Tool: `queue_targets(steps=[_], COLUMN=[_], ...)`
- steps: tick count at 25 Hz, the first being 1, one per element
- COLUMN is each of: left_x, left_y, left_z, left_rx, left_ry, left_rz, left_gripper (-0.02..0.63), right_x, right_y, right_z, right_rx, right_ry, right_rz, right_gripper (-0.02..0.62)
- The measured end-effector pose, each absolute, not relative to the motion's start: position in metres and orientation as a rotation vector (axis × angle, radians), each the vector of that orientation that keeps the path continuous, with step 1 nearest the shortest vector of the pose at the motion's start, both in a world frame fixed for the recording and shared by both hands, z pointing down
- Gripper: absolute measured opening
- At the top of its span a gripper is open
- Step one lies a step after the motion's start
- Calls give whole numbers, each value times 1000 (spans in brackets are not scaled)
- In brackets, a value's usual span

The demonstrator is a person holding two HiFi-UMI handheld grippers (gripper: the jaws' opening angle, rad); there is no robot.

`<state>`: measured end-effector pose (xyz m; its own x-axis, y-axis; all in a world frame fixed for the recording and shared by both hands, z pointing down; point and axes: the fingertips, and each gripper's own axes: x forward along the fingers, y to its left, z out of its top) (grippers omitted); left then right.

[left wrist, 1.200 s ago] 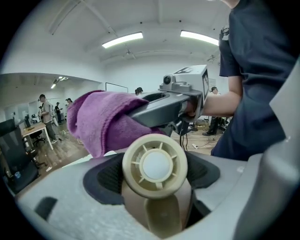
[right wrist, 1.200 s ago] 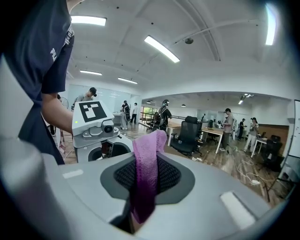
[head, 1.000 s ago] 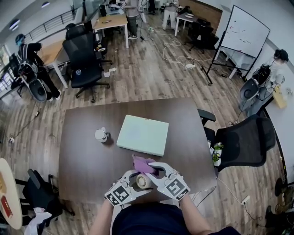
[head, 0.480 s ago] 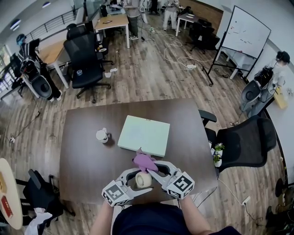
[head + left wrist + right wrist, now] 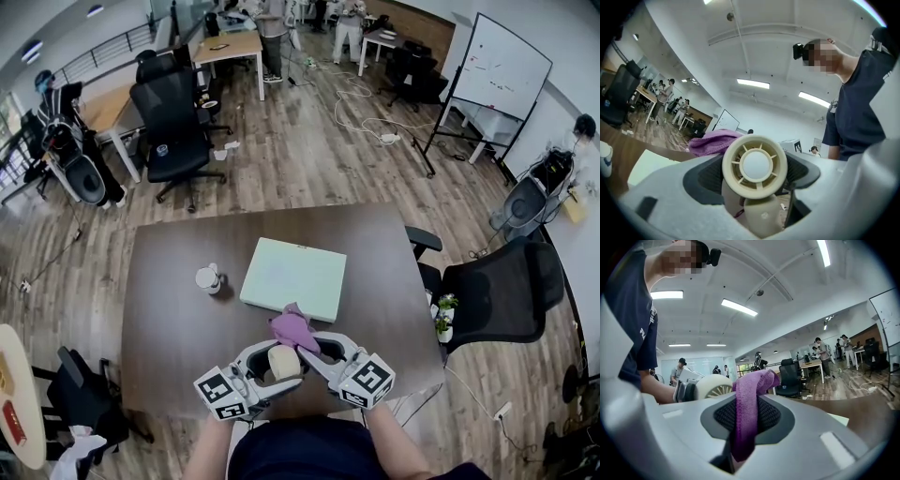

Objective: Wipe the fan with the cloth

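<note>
Between the jaws of the left gripper (image 5: pixel 270 364), above the near desk (image 5: pixel 178 328) edge, one small cream fan (image 5: pixel 755 165) is clamped, its round grille turned toward that gripper's camera. Between the jaws of the right gripper (image 5: pixel 317 345), one purple cloth (image 5: pixel 749 399) is pinched; its free end is bunched just beyond the fan, seemingly touching it. Beyond both grippers one pale green board (image 5: pixel 292 276) is laid flat. Beyond the left gripper one white cup (image 5: pixel 207 277) is stood upright.
</note>
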<state>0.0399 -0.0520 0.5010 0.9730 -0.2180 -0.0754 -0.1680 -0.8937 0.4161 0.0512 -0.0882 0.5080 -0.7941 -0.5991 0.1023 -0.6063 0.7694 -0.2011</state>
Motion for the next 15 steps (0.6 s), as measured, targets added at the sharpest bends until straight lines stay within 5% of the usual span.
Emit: queue_targets(steps=[15], left_x=[10], left_y=[-80], left_z=[488], left_rx=[2490], left_ry=[-380], left_rz=[-430], left_gripper=[380], right_x=[33], right_y=[-72], right_z=[489], right_rx=[899], right_ry=[-2926], right_rz=[26], right_gripper=[80])
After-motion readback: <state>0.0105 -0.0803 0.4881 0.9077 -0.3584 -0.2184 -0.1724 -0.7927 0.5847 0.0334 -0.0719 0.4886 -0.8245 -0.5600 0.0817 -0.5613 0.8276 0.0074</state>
